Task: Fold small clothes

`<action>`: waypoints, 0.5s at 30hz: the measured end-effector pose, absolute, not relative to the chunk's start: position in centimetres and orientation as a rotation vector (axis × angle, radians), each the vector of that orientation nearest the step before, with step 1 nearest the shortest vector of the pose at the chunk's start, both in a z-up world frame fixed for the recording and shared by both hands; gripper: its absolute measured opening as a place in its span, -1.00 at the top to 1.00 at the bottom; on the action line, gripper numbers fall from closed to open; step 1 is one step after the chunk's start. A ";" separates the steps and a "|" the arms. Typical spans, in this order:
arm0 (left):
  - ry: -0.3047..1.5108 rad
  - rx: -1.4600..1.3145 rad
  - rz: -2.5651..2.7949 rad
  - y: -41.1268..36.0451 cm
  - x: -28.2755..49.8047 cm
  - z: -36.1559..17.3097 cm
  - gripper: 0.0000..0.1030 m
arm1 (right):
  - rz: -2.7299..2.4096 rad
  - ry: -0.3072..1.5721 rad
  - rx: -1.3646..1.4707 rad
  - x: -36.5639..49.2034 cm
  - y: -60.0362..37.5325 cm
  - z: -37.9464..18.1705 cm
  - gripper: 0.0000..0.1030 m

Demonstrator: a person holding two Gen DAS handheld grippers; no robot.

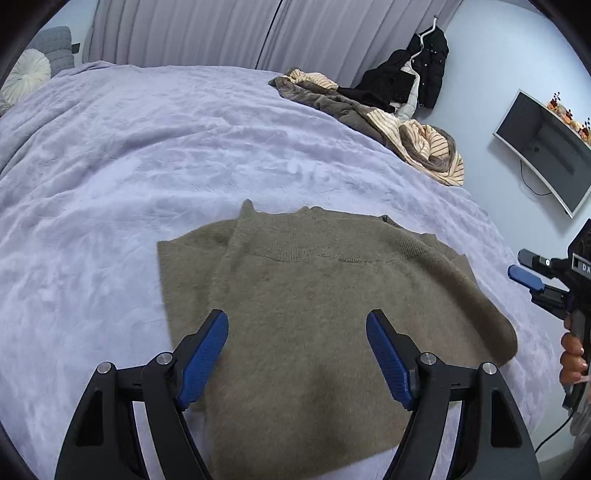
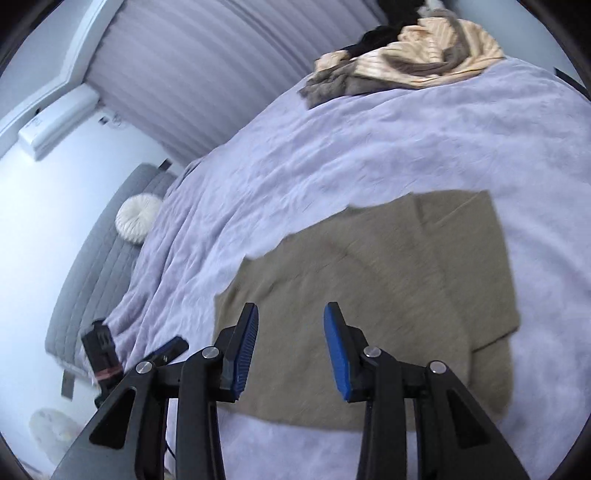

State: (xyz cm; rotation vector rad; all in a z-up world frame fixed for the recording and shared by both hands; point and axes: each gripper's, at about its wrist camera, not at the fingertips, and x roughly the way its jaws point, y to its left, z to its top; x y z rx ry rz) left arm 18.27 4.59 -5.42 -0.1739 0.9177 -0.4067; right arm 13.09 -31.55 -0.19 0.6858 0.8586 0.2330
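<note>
Both grippers apart and empty above a partly folded sweater

The left gripper (image 1: 297, 325) and right gripper (image 2: 290, 319) hang with jaws spread, holding nothing, over the olive knit sweater (image 1: 314, 295) lying near on the lavender bedspread (image 1: 147, 147). It looks soft, light and floppy; pinching a doubled edge or corner should carry best.

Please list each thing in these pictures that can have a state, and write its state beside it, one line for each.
Olive sweater: partly folded, lying flat on the bed, not held.
Left tongs: open, above the sweater, nothing between the pads.
Right tongs: open, empty.
Striped and brown clothes: unfolded heap at the bed's far edge.
Black jacket: hanging by the wall.
Monitor: screen dark.
Curtain: drawn shut.
</note>
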 end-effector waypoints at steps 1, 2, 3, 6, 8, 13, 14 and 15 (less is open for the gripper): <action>0.947 -0.174 -0.387 3.8 19.1 -6.5 -0.50 | 0.202 0.869 0.714 14.2 -33.0 -0.8 0.22; 0.979 -0.178 -0.367 3.4 19.6 -7.4 -0.50 | 0.157 0.887 0.723 15.6 -33.6 -1.6 0.22; 1.011 -0.190 -0.348 3.2 19.8 -8.4 -0.50 | 0.112 0.916 0.712 16.9 -34.2 -2.5 0.22; 1.014 -0.230 -0.332 3.8 19.5 -10.1 -0.50 | 0.058 0.995 0.655 19.1 -36.6 -5.1 0.22; 0.999 -0.226 -0.341 3.9 19.2 -10.2 -0.50 | 0.035 1.058 0.617 20.7 -36.3 -7.0 0.22; 0.990 -0.204 -0.337 3.6 19.1 -10.4 -0.50 | 0.014 1.129 0.494 22.7 -34.5 -8.7 0.88; 0.986 -0.196 -0.338 3.6 19.1 -10.5 -0.51 | 0.004 1.096 0.425 23.0 -34.0 -7.7 0.88; 0.982 -0.187 -0.339 3.5 19.0 -10.6 -0.54 | -0.027 1.056 0.357 23.1 -33.9 -6.6 0.89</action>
